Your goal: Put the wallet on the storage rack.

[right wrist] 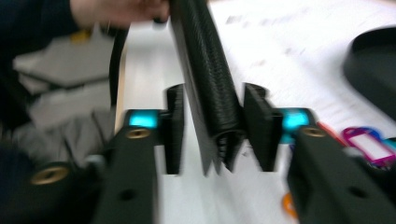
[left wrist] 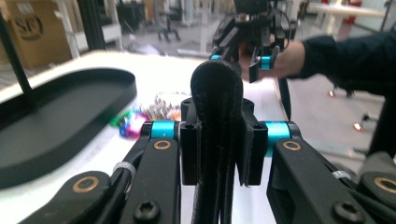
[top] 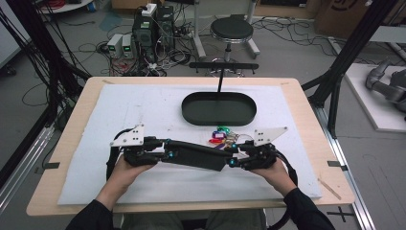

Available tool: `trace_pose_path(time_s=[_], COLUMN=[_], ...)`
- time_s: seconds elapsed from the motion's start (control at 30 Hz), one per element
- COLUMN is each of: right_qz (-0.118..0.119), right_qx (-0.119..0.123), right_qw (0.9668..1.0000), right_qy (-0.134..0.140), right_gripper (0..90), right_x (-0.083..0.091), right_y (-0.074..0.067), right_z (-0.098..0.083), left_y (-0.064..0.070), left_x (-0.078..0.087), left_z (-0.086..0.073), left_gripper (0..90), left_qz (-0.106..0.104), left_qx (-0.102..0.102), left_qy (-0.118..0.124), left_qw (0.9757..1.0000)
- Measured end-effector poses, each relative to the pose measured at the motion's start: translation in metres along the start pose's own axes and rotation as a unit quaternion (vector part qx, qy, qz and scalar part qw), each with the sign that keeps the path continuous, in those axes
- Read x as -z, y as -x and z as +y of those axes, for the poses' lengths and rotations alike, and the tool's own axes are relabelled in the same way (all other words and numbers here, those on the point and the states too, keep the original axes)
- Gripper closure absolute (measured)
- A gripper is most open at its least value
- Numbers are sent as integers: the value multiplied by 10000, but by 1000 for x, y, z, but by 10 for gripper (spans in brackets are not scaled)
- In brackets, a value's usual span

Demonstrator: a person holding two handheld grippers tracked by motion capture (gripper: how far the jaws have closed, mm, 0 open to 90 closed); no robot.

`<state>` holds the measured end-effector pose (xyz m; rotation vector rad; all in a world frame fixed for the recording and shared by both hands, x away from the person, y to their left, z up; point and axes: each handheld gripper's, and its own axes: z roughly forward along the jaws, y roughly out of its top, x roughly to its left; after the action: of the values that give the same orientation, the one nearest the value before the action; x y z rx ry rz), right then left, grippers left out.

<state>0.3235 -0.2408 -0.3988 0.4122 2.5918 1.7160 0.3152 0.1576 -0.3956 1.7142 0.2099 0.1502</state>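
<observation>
Between my two grippers I carry a long black textured pouch (top: 195, 155), a flat leather-like case that hangs level just above the white padded mat (top: 143, 110) near my edge of the light wooden table (top: 67, 143). My left gripper (top: 160, 154) has its pads pressed tight against both sides of one end of the pouch, the jaws drawn in narrow around it. My right gripper (top: 233, 156) stands at the other end with its jaws partly apart: in the right gripper view the pouch runs between the pads with a gap on each side, so it is not clamped there. Just beyond the pouch, close to my right gripper, lies a small heap of keys with coloured plastic tags (top: 221, 137), green, magenta, red and orange, resting on the mat and apart from the pouch. Farther off, toward the far edge of the mat, sits a black oval shallow tray (top: 191, 114); its floor is bare, and a thin black upright post (top: 220, 80) rises at its far rim, topped by a black crossbar. The keys lie between the tray and the pouch, outside the tray. Beyond the table stand a round black stool (top: 231, 29) and boxes with tangled cables on the floor.
</observation>
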Motion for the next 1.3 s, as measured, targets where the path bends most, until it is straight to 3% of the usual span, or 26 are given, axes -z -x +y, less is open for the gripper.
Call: trace_pose_path(time_s=[0.03, 0.2, 0.33, 0.43, 0.47, 0.57, 0.67, 0.77, 0.87, 1.07, 1.17, 1.27, 1.3], right_qz=[-19, -105, -85, 61, 98, 275, 308, 275, 189, 230, 247, 264, 264], right_qx=[-86, -191, 35, 128, 142, 276, 340, 379, 308, 211, 171, 117, 117], right_qw=[9998, 9995, 9997, 9996, 9995, 9991, 9989, 9989, 9993, 9994, 9995, 9995, 9995], right_qy=[195, 216, 239, 252, 268, 149, 50, 80, 99, 125, 106, 85, 85], right_gripper=[521, 503, 716, 760, 765, 773, 775, 779, 779, 776, 775, 773, 773], right_x=[3, 2, 4, 6, 6, 7, 4, 5, 6, 9, 10, 11, 11], right_y=[2, 2, -1, -2, -3, -4, -5, -6, -4, -1, 1, 4, 4], right_z=[0, 0, 1, 1, 1, 3, 3, 4, 3, -1, -2, -6, -6], left_y=[0, -1, -1, -1, -1, 0, 3, 5, 3, -1, -2, -4, -4], left_x=[0, 0, 0, 0, 0, -2, -7, -15, -21, -28, -30, -28, -28], left_z=[0, -1, -1, 1, 2, 3, 3, 0, -6, -22, -28, -32, -32], left_gripper=[743, 745, 741, 719, 706, 596, 596, 588, 471, 458, 514, 638, 640], left_qz=[3, -56, -165, -192, -150, -200, -240, -307, -211, -218, -283, -306, -306], left_qx=[10, 145, 142, 128, 38, 26, -116, -118, -8, 274, 386, 510, 510], left_qy=[69, 478, 520, 367, 187, -255, -460, -793, -1157, -1385, -1372, -1177, -1177], left_qw=[10000, 9987, 9984, 9991, 9997, 9995, 9986, 9963, 9931, 9897, 9894, 9913, 9913])
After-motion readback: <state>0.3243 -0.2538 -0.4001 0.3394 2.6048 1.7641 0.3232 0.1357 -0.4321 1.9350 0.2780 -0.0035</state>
